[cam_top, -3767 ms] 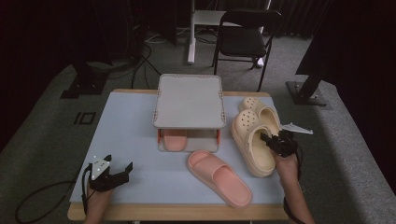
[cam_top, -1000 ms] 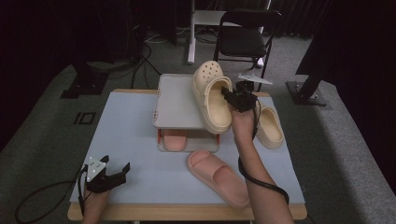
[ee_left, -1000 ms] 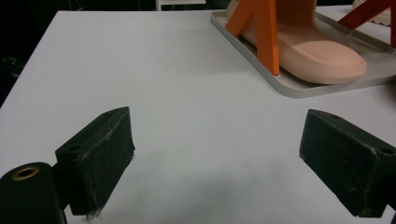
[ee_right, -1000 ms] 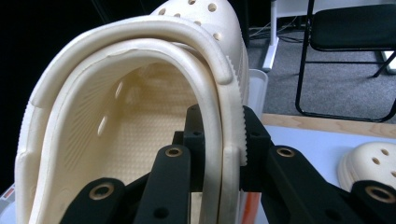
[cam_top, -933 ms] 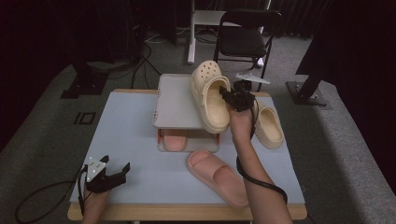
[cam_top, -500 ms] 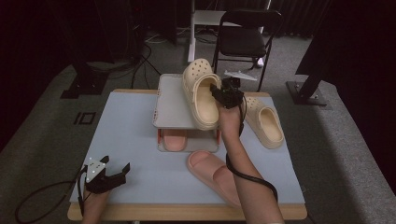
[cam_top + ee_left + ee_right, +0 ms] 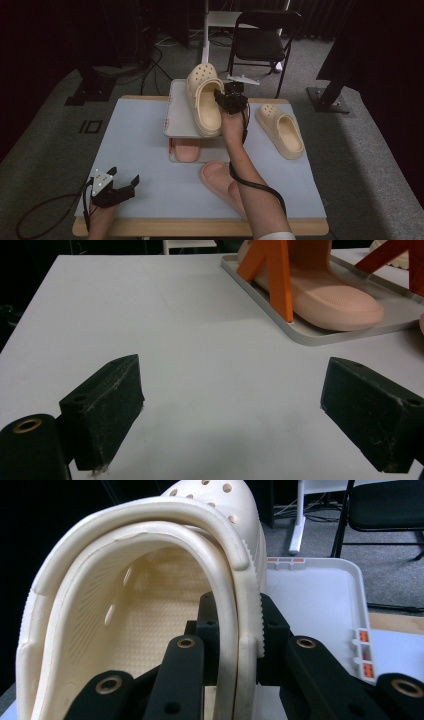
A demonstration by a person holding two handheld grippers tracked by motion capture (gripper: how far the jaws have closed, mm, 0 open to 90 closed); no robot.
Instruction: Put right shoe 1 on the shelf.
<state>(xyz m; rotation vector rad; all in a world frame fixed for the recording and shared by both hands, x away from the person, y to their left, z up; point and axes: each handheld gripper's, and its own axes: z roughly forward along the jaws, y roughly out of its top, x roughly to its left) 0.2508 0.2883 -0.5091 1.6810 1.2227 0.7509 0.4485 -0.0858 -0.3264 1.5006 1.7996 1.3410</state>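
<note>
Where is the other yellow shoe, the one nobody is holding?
In the high view, the loose clog lies on the table's right side, right of the rack and the person's forearm.

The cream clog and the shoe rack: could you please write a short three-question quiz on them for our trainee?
1. True or false: the right gripper is shut on the side wall of the cream clog.
2. Where is the second cream clog? A) on the rack's top shelf B) on the table right of the rack C) in the left gripper
3. Fill in: under the top shelf of the rack, on the lower tray, lies a pink ____.

Key: 1 true; 2 B; 3 slipper. The left gripper is open above the bare table.
</note>
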